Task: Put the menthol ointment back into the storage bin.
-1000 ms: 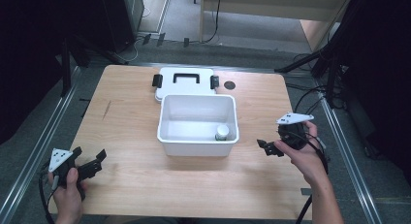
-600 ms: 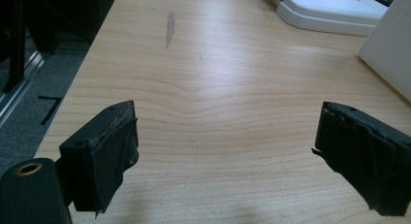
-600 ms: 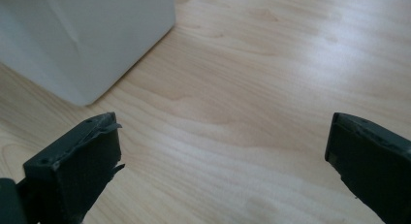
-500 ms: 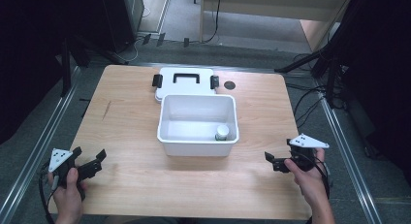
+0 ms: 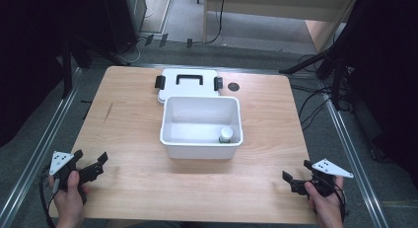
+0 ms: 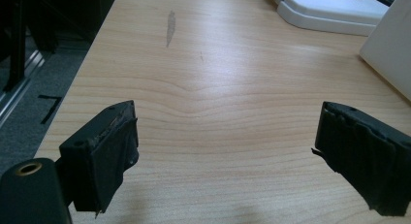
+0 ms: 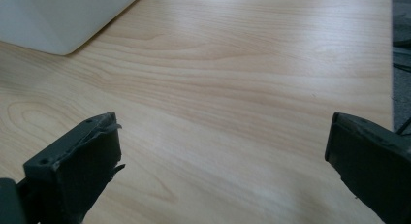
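Note:
A white open bin (image 5: 201, 138) stands mid-table, and a small white jar with a green band (image 5: 226, 135) sits in its near right corner. The bin's lid (image 5: 187, 82), white with a black handle and black clips, lies flat just behind it. At the near left corner of the table my left gripper (image 5: 90, 162) is open with nothing between its jaws; its own view shows bare wood, the lid (image 6: 334, 10) and the bin's wall (image 6: 390, 54). Near the front right corner my right gripper (image 5: 296, 174) is open and empty too, with the bin's corner (image 7: 58, 20) ahead.
A small black disc (image 5: 233, 86) lies on the wooden table (image 5: 133, 124) right of the lid. A dark scuff (image 6: 170, 23) marks the wood at left. Metal rails run along both sides of the table, and cables lie on the floor at right.
My right gripper has drawn back from beside the bin toward the front right corner of the table. The left gripper has stayed put.

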`<state>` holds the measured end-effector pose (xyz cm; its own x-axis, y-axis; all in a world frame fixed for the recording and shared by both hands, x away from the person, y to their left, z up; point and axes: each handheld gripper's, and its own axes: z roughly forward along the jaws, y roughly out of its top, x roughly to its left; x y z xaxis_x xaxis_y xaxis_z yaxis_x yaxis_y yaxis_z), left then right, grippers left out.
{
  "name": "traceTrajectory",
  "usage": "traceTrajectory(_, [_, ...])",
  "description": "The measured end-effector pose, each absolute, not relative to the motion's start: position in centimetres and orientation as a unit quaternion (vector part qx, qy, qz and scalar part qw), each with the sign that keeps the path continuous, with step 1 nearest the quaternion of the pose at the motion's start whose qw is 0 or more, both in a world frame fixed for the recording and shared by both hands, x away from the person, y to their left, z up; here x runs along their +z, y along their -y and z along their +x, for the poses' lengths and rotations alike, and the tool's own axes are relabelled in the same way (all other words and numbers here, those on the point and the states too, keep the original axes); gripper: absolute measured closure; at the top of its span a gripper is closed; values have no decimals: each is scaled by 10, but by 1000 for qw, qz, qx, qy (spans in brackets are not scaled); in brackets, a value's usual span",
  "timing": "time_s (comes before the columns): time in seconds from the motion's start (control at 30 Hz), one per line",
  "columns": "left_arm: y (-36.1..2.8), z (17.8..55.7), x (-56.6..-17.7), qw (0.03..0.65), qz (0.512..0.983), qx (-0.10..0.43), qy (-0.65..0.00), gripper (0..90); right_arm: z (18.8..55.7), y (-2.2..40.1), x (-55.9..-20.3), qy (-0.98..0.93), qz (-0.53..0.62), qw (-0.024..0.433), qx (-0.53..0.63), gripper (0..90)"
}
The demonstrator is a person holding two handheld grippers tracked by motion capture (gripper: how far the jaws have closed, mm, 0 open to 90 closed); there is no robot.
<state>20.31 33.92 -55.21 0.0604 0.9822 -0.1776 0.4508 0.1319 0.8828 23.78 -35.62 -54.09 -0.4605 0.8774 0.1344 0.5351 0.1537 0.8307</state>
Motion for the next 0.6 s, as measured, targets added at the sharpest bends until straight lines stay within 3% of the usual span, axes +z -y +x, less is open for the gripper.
traceTrajectory(0.4, [-340,203,-552,435,587,302,-612,87,228,368,-546,-704,499,217,457,2])
traceTrajectory(0.6, [-339,204,-552,434,588,304,-611,87,230,370,-547,-702,501,201,464,2])
